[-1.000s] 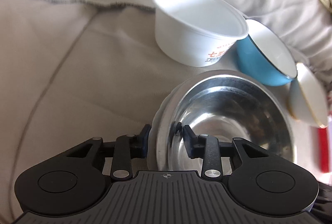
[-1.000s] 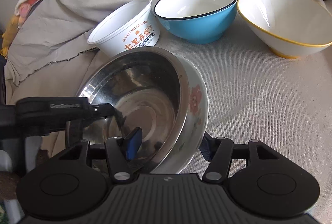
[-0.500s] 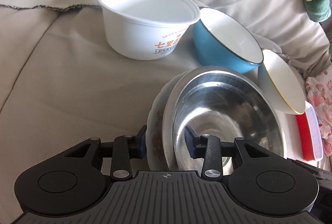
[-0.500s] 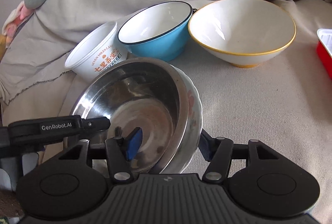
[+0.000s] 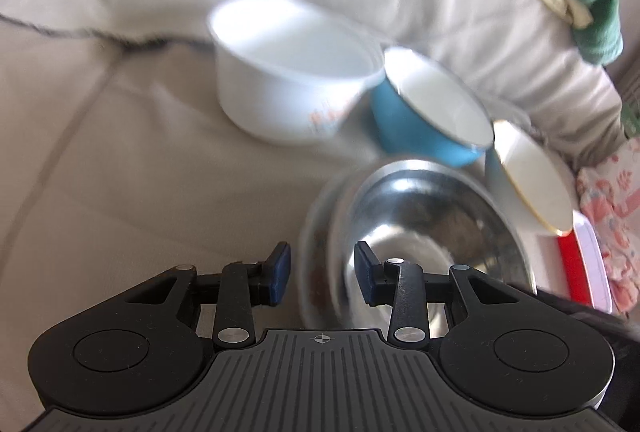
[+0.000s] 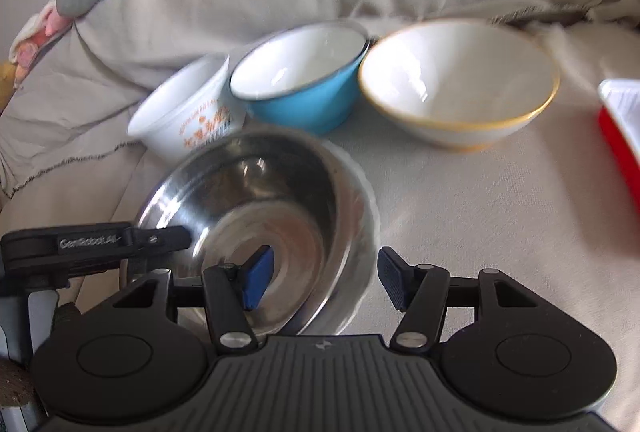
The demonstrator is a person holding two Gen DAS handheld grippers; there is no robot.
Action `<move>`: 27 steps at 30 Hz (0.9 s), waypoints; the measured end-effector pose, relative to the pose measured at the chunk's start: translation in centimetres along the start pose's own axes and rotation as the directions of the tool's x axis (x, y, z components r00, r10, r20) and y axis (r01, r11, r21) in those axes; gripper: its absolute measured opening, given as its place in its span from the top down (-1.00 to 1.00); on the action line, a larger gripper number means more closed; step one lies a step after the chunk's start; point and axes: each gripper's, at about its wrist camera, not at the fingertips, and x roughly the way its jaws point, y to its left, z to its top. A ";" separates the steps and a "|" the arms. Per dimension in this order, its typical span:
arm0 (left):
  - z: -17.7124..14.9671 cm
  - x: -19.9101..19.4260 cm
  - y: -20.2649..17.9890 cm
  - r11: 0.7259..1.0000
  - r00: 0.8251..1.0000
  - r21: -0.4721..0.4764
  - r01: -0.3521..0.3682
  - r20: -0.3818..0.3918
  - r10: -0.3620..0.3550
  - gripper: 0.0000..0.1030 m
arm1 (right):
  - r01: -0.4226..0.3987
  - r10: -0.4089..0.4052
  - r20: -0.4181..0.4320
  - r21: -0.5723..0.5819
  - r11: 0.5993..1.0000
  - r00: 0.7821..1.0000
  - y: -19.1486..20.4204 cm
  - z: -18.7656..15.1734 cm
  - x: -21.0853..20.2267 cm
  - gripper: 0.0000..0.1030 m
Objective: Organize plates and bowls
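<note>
Steel bowl [image 6: 256, 216] sits nested in the floral bowl [image 6: 362, 191]; both grippers [image 5: 322, 274] [image 6: 320, 278] straddle the rims, jaws spread, gripping nothing. Three bowls [image 6: 456, 87] unstacked.

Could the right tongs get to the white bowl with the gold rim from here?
Probably yes. The right tongs stand open astride the stacked steel bowl, while the gold-rimmed white bowl sits beyond on bare cloth, with nothing between.
</note>
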 end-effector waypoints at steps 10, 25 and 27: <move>0.7 -9.4 -4.3 0.938 0.943 0.157 0.310 0.074 -0.324 0.24 | 0.333 -0.313 0.181 -0.087 0.939 0.932 -5.4 2.4 -6.0 -0.51; 7.3 1.2 -15.1 0.964 0.964 0.089 0.251 -0.109 -0.241 0.24 | 0.188 -0.183 0.116 -0.033 0.982 0.976 -8.7 9.5 -4.4 -0.73; 7.6 3.7 -14.9 0.970 0.968 0.087 0.226 -0.134 -0.213 0.24 | 0.186 -0.185 0.155 0.005 0.983 0.971 -9.6 10.6 -3.3 -0.73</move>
